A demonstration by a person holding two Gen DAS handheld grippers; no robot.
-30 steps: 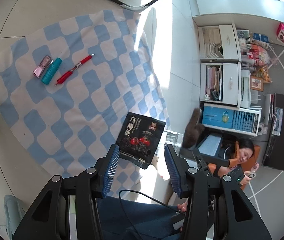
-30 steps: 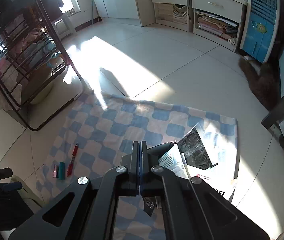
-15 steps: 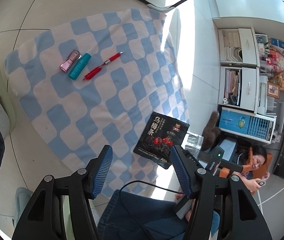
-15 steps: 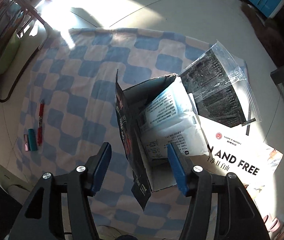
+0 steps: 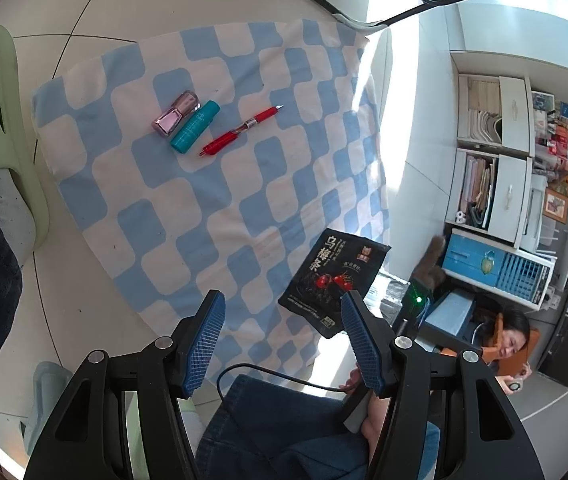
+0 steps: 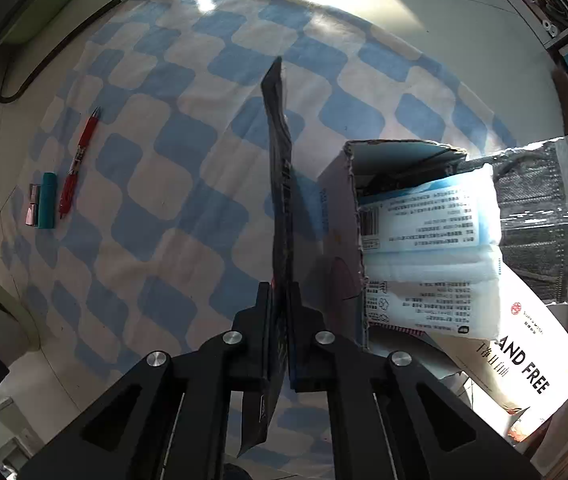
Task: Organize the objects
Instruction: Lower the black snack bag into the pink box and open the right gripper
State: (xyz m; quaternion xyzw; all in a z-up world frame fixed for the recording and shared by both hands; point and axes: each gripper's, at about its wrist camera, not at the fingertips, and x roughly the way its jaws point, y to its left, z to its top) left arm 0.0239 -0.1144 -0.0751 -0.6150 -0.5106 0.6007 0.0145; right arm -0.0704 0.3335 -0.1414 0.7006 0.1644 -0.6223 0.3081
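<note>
My right gripper (image 6: pixel 280 296) is shut on a black tea packet (image 6: pixel 280 168), held edge-on above the blue-and-white checkered cloth (image 6: pixel 172 184). The same packet (image 5: pixel 333 282) shows face-on in the left wrist view, lifted over the cloth (image 5: pixel 212 168). My left gripper (image 5: pixel 282 338) is open and empty, high above the cloth's near edge. A pink nail polish bottle (image 5: pixel 175 118), a teal tube (image 5: pixel 195 126) and a red pen (image 5: pixel 240 130) lie side by side at the cloth's far left; they also show in the right wrist view (image 6: pixel 46 200).
An open cardboard box (image 6: pixel 367 208) with a white wipes pack (image 6: pixel 427 248) sits right of the packet, beside a clear bag of black masks (image 6: pixel 539 216) and a white packet (image 6: pixel 515 364). A green stool (image 5: pixel 8 132), shelves (image 5: pixel 495 152) and a person (image 5: pixel 503 344) surround the cloth.
My right gripper opened, then closed on the black packet and lifted it upright away from the box. My left gripper opened wider and pulled back, higher above the cloth.
</note>
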